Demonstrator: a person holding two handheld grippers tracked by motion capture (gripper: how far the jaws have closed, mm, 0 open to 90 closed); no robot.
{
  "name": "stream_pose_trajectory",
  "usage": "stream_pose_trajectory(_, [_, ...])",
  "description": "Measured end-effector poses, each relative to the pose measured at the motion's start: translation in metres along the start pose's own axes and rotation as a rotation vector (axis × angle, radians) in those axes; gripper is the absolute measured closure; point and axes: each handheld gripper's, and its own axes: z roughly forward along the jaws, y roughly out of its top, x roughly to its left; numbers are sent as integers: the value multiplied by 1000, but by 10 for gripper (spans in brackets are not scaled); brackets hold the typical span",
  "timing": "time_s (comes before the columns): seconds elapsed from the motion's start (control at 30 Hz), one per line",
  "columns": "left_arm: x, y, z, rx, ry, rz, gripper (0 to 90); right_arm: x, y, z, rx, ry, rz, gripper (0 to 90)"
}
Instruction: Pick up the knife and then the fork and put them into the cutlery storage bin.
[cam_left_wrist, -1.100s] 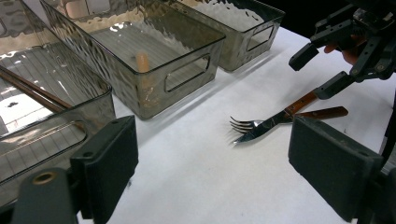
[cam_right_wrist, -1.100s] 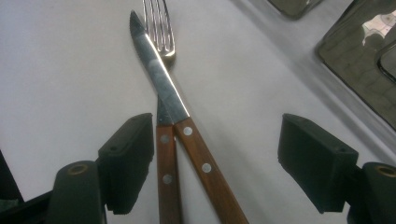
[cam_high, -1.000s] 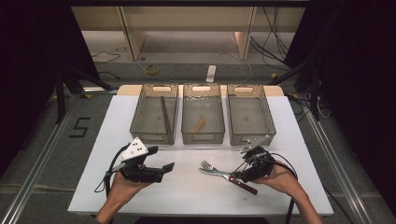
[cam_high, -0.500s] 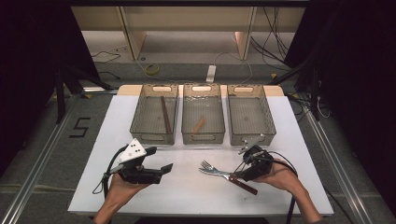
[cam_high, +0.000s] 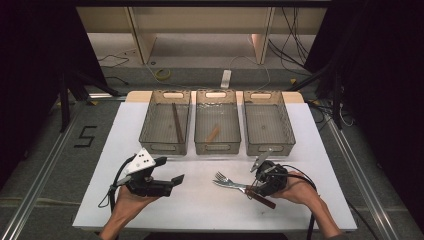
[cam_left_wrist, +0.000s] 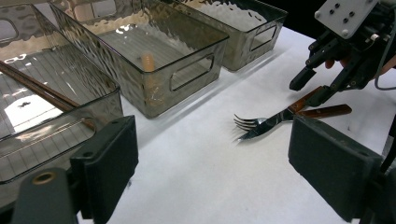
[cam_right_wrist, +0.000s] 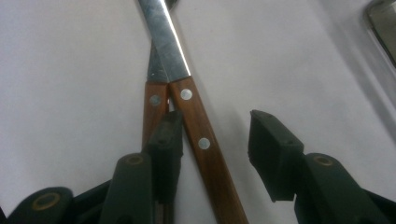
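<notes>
Two claws work at the near edge of the white desk (cam_high: 310, 150). The left claw (cam_high: 175, 179) hovers wide open and empty, unmoved from a second ago. The right claw (cam_right_wrist: 215, 140) sits low over two wood-handled forks (cam_high: 232, 183) lying crossed on the desk; its jaws have just been closing and now stand partly open astride the upper fork handle (cam_right_wrist: 205, 149), one pad touching it, the other apart. The forks lie as before. Beyond stand three clear bins (cam_high: 217, 145): the left holds a dark stick (cam_high: 177, 122), the middle a small wooden piece (cam_high: 213, 133).
</notes>
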Motion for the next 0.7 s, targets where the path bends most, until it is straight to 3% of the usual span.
stream_pose_trajectory(0.7, [-2,-1,3,11,-3,11,155,5,4,6,57,1,-57,686])
